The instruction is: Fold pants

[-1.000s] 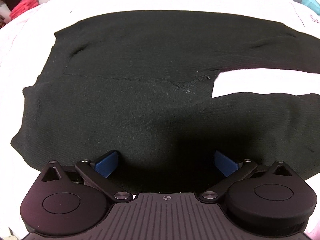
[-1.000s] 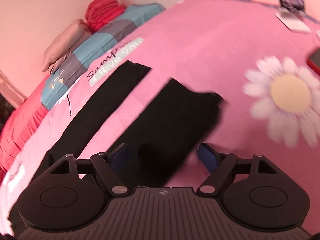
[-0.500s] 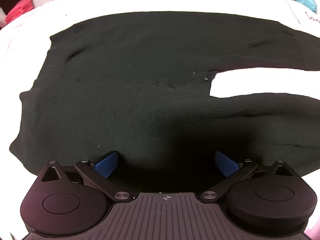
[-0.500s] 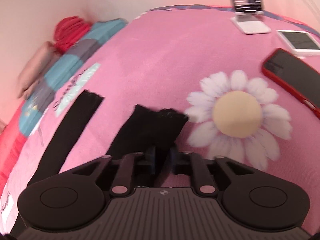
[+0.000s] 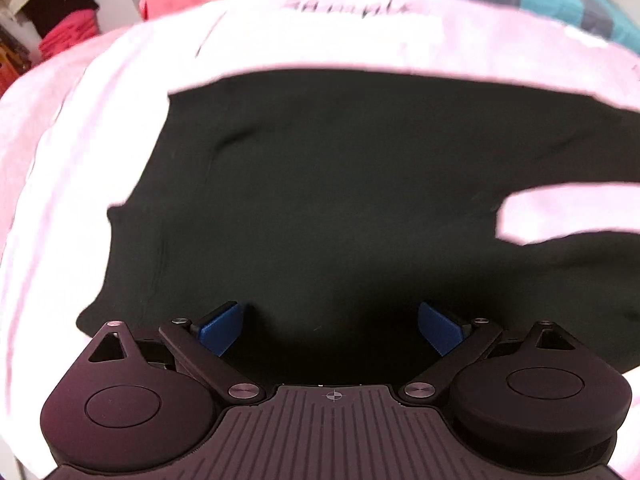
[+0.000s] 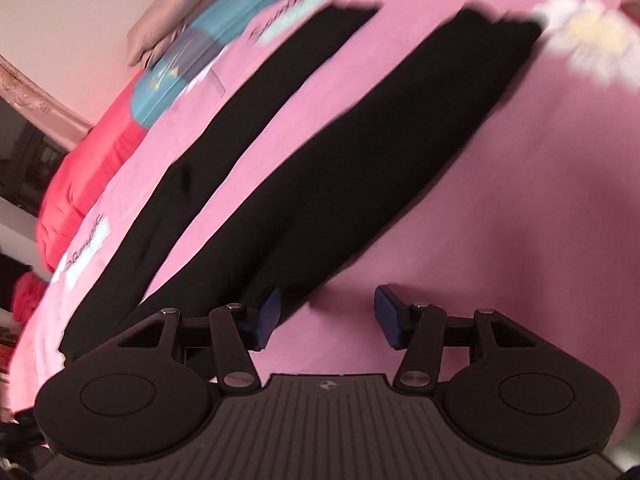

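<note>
The black pants lie spread flat on the pink bed cover. In the left wrist view I see the waist and seat, with the split between the legs at the right. My left gripper is open and empty, close above the near edge of the waist part. In the right wrist view the two legs of the pants run away toward the upper right, a strip of pink cover between them. My right gripper is open and empty, its left finger over the near leg's edge.
Folded red and blue bedding and a pillow lie along the bed's far side by the wall. A white daisy print marks the cover past the leg ends. Clothes on shelves stand beyond the bed.
My right gripper was shut on the near leg's cuff half a second ago; now it is open and has pulled back along the leg. My left gripper has drawn back a little from the waist.
</note>
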{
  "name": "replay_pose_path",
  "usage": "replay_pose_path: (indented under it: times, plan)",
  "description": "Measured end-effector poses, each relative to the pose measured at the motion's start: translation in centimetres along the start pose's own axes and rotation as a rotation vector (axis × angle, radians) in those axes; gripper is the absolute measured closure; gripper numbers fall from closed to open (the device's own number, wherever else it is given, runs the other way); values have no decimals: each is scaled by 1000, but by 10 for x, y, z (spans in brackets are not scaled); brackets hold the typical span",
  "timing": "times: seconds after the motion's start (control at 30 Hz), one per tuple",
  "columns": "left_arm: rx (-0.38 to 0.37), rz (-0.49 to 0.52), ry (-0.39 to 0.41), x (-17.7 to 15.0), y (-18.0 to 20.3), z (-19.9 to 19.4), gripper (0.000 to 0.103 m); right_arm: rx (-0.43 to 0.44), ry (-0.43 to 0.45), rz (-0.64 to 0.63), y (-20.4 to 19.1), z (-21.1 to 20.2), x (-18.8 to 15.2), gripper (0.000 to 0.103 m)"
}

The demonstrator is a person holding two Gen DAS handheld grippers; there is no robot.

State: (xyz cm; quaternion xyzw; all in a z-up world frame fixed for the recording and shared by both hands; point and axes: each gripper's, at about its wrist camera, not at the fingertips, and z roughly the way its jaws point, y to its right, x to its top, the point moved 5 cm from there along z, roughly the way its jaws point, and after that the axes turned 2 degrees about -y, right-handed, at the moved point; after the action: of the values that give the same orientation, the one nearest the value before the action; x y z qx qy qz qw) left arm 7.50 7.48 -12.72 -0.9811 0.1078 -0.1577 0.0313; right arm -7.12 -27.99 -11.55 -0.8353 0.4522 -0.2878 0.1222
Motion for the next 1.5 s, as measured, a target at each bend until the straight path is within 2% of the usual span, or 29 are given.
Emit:
replay_pose_path:
  times: [0.03, 0.07, 0.1, 0.13, 0.17, 0.2, 0.27, 0.33, 0.37, 0.43, 0.47, 0.53, 0.6, 0.67, 0.7, 0.77, 0.87, 0.93, 1.03, 1.1, 1.13, 1.17, 1.2, 1.23, 1.3, 1.4, 1.47, 1.5]
  plan:
    - [10, 3, -26, -1, -6, 9, 0, 3, 8, -3, -3, 5, 4, 43]
    - [2, 0, -17, -5, -9, 12, 0, 7, 23, 11, -4, 8, 9, 47]
    - [1, 4, -5, -6, -10, 13, 0, 14, 31, 24, -3, 12, 14, 70]
    - [0, 15, -2, -7, -10, 14, 0, 11, 17, 35, 1, 17, 19, 89]
    - [-2, 24, 1, -8, -10, 13, 0, 7, 0, 64, 7, 16, 21, 97]
    - [-4, 26, 1, -9, -10, 12, 0, 36, -6, 111, 14, 12, 23, 97]
    - [-16, 26, 8, -11, -13, 14, 0, 10, 28, 88, 22, -6, 18, 97]
    - [-25, 23, 16, -11, -19, 15, 0, -20, 1, 80, 37, -12, 6, 97]
    - [-28, 25, 20, -12, -20, 15, 0, -1, -4, 117, 46, -14, 3, 98]
    - [-31, 27, 28, -12, -22, 15, 0, -18, 4, 152, 49, -24, 4, 91]
    - [-33, 29, 32, -13, -24, 16, 0, -47, 26, 116, 43, -30, 7, 81]
    - [-34, 33, 35, -12, -27, 19, 0, -80, 75, -63, 20, -43, 7, 73]
    - [-32, 31, 37, -10, -29, 22, 0, -65, 109, -359, -20, -56, -7, 51]
    - [-29, 29, 40, -8, -30, 25, 0, -36, 116, -682, -59, -61, -36, 39]
    - [-31, 28, 46, -11, -28, 22, 0, -11, 110, -843, -77, -60, -55, 40]
    - [-34, 27, 46, -15, -26, 18, 0, 36, 77, -1070, -103, -50, -86, 41]
    - [-31, 9, 53, -19, -26, 12, 0, 97, -8, -1238, -128, -23, -112, 42]
    - [-12, -4, 52, -20, -33, 11, 0, 114, -31, -1313, -136, -8, -124, 42]
    - [5, -34, 52, -23, -47, 12, 0, 112, -68, -1369, -142, 21, -120, 48]
    - [17, -52, 45, -25, -54, 16, 0, 115, -61, -1342, -145, 30, -118, 51]
    - [12, -64, 41, -26, -57, 19, 0, 119, -66, -1309, -146, 31, -117, 57]
    - [3, -75, 41, -27, -59, 20, 0, 127, -86, -1271, -146, 29, -117, 78]
    - [1, -80, 44, -28, -60, 21, 0, 133, -100, -1260, -148, 29, -117, 94]
    - [4, -77, 44, -29, -60, 22, 0, 132, -106, -1289, -151, 25, -122, 97]
    - [5, -77, 49, -29, -58, 21, 0, 155, -138, -1377, -146, 11, -136, 97]
    - [-1, -85, 54, -31, -63, 21, 0, 173, -182, -1443, -132, -2, -142, 97]
    - [1, -84, 53, -32, -66, 21, 0, 156, -170, -1454, -136, -8, -138, 97]
    - [0, -84, 53, -33, -67, 22, 0, 172, -135, -1459, -143, -13, -137, 93]
